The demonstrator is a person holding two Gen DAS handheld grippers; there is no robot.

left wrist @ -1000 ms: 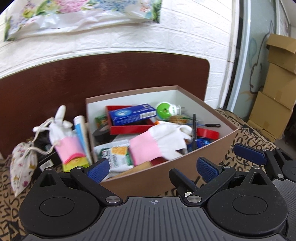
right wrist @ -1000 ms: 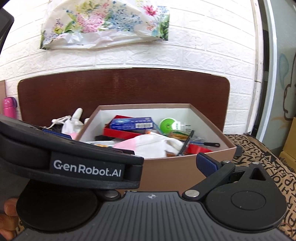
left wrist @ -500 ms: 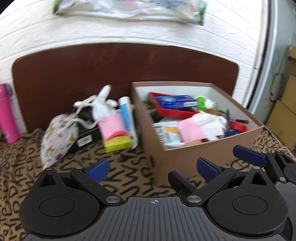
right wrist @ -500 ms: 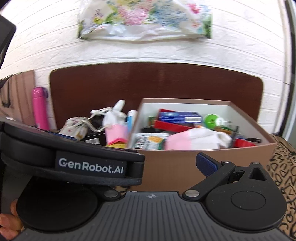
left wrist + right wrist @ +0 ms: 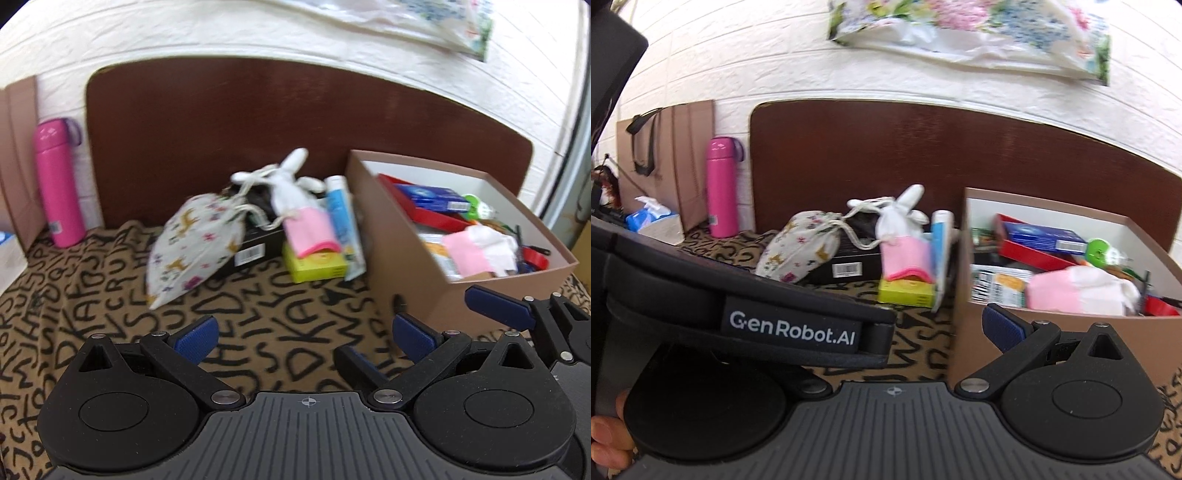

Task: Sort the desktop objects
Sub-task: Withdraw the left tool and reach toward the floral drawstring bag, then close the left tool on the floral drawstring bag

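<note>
The left tool (image 5: 303, 334) hangs spread and empty over the patterned surface (image 5: 258, 325), aimed at the pile left of the box (image 5: 406, 266), presumably for another pick; the right tool's (image 5: 938, 325) gap I cannot tell.

Ahead of me a pink bottle (image 5: 721, 186) stands by a brown paper bag (image 5: 670, 162); a floral bag (image 5: 971, 35) hangs on the white brick wall (image 5: 738, 55).
</note>
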